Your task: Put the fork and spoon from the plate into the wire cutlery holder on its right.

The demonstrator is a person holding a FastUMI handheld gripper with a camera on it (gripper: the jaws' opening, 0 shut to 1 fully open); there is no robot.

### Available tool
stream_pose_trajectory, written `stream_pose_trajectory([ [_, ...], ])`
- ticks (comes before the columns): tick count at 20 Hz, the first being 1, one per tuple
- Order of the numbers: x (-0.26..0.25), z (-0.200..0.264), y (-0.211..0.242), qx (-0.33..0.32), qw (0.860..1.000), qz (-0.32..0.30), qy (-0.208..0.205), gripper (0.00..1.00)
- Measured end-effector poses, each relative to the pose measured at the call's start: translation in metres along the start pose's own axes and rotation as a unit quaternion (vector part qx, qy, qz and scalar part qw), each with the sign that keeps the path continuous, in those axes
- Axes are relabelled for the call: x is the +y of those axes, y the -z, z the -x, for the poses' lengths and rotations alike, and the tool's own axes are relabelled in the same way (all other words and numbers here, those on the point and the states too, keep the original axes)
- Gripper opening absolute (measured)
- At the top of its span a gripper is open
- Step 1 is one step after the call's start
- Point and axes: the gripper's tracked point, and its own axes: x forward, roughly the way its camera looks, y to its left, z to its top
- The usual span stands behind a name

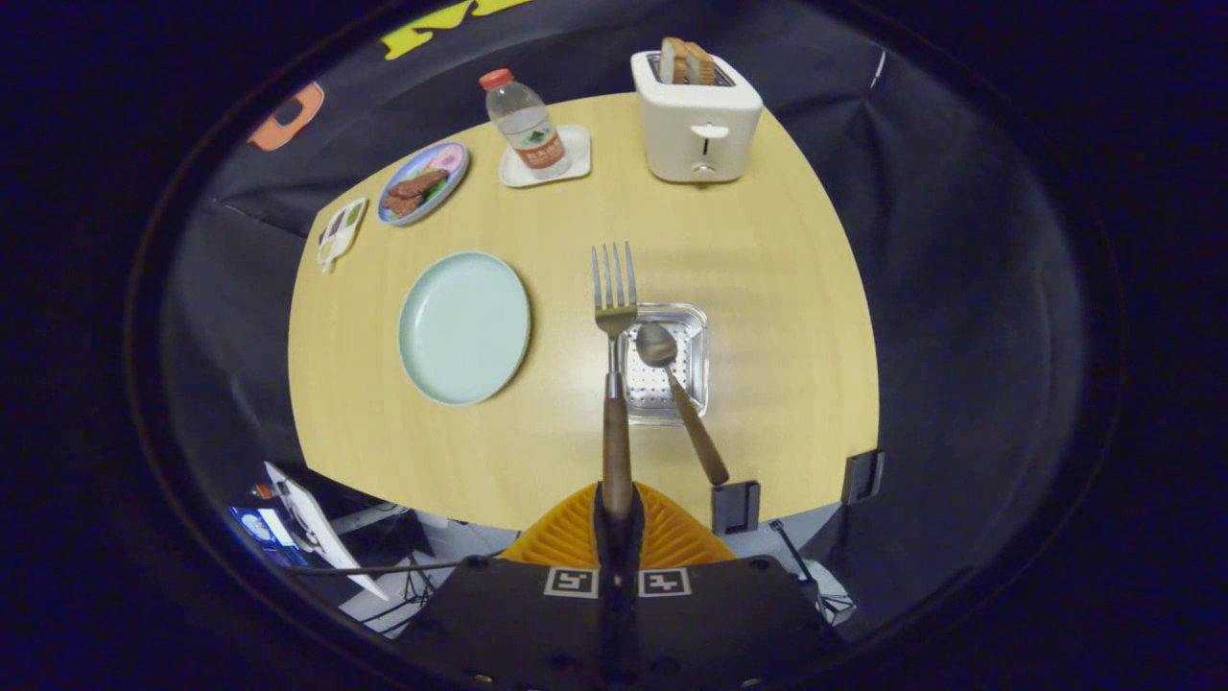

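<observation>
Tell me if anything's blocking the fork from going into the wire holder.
Nothing visible blocks it. The gripper is shut on the fork, held above the table beside the wire holder. The spoon already leans inside, leaving room.

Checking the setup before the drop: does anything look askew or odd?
Nothing is spilled or damaged. The spoon leans tilted in the wire holder, handle over its rim; the claw is shut on the fork.
</observation>
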Motion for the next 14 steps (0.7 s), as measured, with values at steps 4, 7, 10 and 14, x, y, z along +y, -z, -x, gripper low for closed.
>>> stream_pose_trajectory([
  [4,-0.01,-0.013,0.013,0.046,0.999,-0.022,-0.01,0.01],
  [7,-0.012,-0.019,0.019,0.079,0.996,-0.04,-0.006,0.01],
  [10,-0.013,-0.024,0.014,0.097,0.994,-0.054,-0.002,0.04],
  [14,-0.011,-0.028,0.006,0.105,0.992,-0.064,-0.008,0.1],
])
